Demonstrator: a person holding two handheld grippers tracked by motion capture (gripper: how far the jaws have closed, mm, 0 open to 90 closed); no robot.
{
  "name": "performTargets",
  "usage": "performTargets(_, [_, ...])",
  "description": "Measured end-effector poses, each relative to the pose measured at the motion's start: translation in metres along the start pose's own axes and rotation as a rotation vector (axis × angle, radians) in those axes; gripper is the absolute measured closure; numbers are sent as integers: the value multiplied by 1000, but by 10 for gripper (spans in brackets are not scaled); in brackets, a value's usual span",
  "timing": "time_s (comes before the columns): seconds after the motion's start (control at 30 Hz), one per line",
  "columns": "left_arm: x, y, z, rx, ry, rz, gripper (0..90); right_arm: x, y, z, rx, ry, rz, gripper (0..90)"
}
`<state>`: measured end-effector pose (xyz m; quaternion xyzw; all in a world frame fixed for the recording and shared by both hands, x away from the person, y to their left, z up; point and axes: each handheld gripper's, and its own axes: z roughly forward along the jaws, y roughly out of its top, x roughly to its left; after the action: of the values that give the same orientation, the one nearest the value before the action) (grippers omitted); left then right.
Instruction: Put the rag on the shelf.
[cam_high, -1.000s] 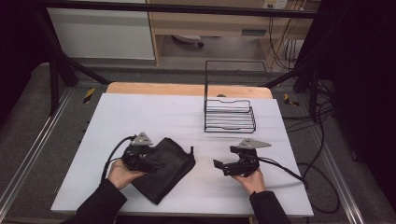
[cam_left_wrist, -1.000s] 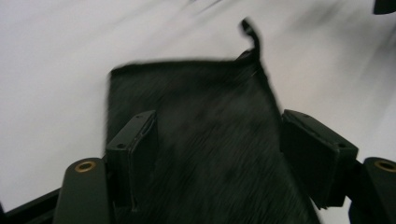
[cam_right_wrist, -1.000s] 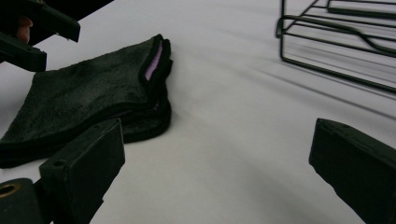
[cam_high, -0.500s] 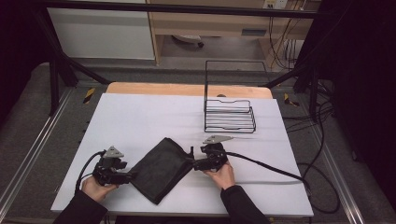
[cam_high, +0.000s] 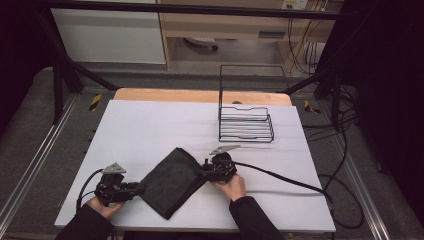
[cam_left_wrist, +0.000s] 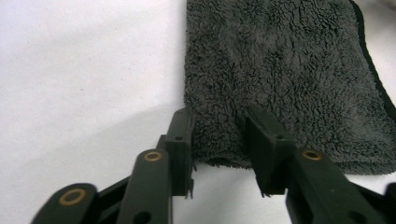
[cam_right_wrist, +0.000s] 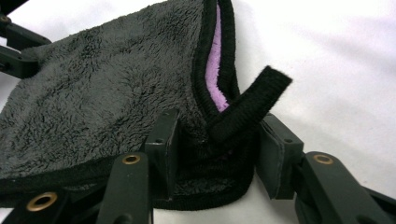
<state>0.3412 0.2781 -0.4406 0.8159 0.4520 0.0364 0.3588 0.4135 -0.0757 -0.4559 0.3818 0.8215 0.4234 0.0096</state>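
Nearest the viewer, two dark-sleeved forearms enter from the table's near edge. The left gripper (cam_high: 134, 188), held in the person's left hand (cam_high: 102, 205), lies low at the near left of the white table (cam_high: 150, 125). Its jaws stand moderately apart, straddling the left corner of the dark grey cloth (cam_high: 172, 181). In the left gripper view the fleecy cloth (cam_left_wrist: 280, 79) lies flat between the two pads (cam_left_wrist: 261, 140), which have not closed on it.

The cloth is folded and rests near the table's front edge, set diagonally between the two grippers.

The right gripper (cam_high: 204, 170), held in the right hand (cam_high: 231, 186), meets the cloth's right corner. In the right gripper view its jaws stand apart around this corner, where a black hanging loop (cam_right_wrist: 250, 105) sticks up and a lilac inner face (cam_right_wrist: 215, 70) shows in the fold. The pads flank the cloth without pinching it.

Farther back and to the right stands a black wire rack (cam_high: 246, 120), well apart from the cloth. A cable (cam_high: 280, 176) trails rightward from the right gripper.
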Motion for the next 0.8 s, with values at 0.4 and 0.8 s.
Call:
performTargets(0.4, [-4,3,-5,-1,-21,-13,803,1,5,-8,-8,41,31,813])
performTargets(0.8, [-10,4,-8,-29,-58,-27,804,6,20,-28,-22,78,5,820])
